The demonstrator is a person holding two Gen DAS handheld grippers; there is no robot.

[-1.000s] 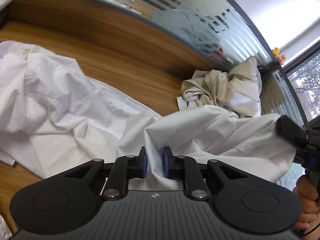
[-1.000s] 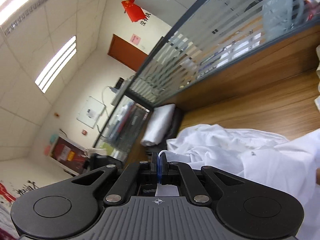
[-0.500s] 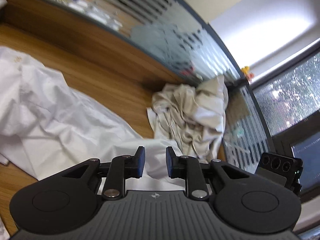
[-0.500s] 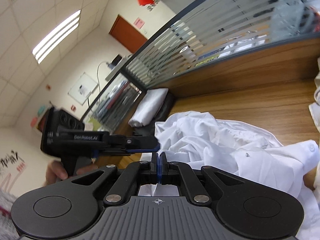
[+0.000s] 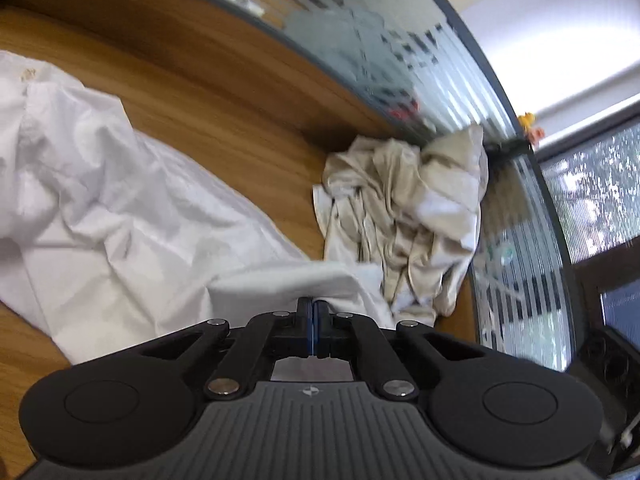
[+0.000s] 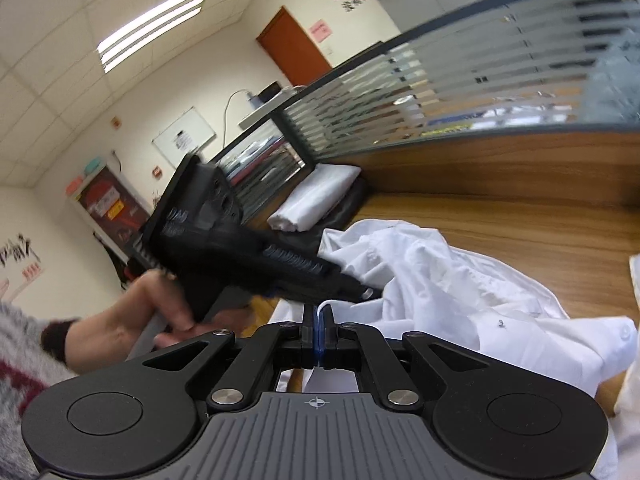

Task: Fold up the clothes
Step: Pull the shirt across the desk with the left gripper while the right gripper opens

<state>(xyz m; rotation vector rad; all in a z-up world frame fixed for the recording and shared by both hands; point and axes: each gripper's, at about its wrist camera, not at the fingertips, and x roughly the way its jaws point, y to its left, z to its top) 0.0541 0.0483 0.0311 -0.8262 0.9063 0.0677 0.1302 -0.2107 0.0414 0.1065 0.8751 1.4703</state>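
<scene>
The white shirt (image 5: 120, 216) lies rumpled on the wooden desk (image 5: 208, 92), spread from the near edge toward the striped glass partition (image 5: 440, 80) at the back. The left gripper (image 5: 311, 312) has its fingers pressed together on a fold of the shirt's white fabric at the desk's near side; cloth shows both ahead of the tips and behind them through the frame. The right gripper (image 6: 318, 320) likewise has its fingers closed, with a thin edge of the white shirt (image 6: 460, 292) pinched between the blue pads. In the right wrist view the left gripper's black body (image 6: 240, 248) crosses just above the right fingertips, held by a hand (image 6: 160, 312) in a grey knitted sleeve (image 6: 20, 360); this part is blurred. A crumpled beige garment (image 5: 404, 216) sits in a heap against the partition, just beside the shirt's far end. A folded white bundle (image 6: 316, 196) rests on a dark object at the desk's other end, against the partition.
</scene>
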